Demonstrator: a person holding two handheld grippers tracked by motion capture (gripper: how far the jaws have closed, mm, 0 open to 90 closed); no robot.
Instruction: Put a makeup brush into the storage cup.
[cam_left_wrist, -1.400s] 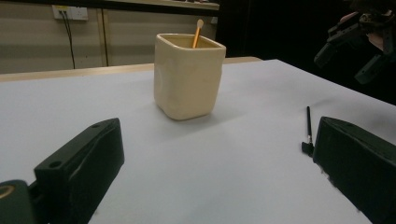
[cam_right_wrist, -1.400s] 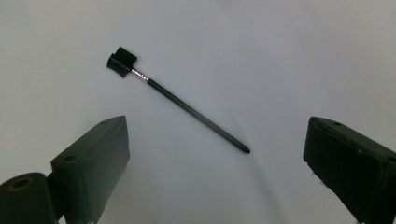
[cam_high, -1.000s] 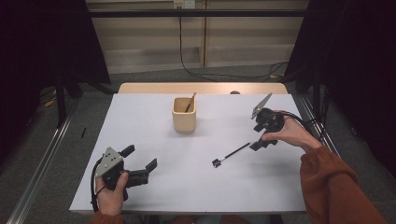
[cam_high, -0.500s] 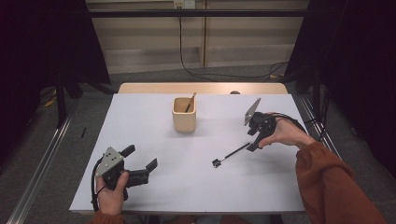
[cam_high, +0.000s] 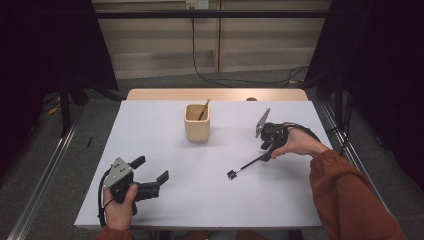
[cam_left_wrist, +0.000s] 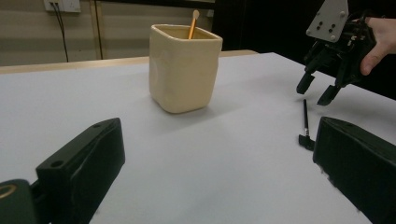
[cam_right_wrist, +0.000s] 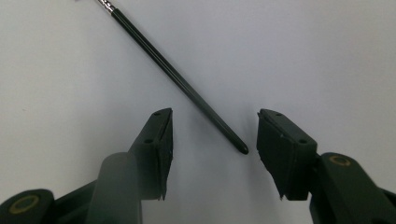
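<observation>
White tabletop (cam_high: 200, 200), seen from the high view. A cream square cup (cam_high: 196, 122) stands upright toward the far centre; a thin orange-brown stick (cam_high: 203, 110) leans inside it, its tip rising above the rim.

Left tool (cam_high: 150, 175): held in the person's left hand (cam_high: 119, 210) at the near left corner of the tabletop, jaws spread wide, nothing between them. In the left gripper view both black jaws frame the cup, which sits well ahead of them; the stick's rounded pale tip shows over the rim. The grey three-cornered plate is on top of this tool.

Right tool (cam_high: 265, 149): held in the person's right hand (cam_high: 295, 142), orange-brown sleeve (cam_high: 350, 195) running back to the near right edge. It points down at the tabletop, right of the cup. Jaws released, parted, gripping nothing.

Slim black brush (cam_high: 246, 165): lies flat on the tabletop, angled from a small dark head at its near-left end up toward the right tool. In the right gripper view the handle's rounded end (cam_right_wrist: 240, 148) lies between the two open jaws, nearer the right-hand one; touching neither pad as far as can be seen. A metal ferrule shows at the far end of the handle. In the left gripper view the brush lies just below the right tool's jaw tips.
</observation>
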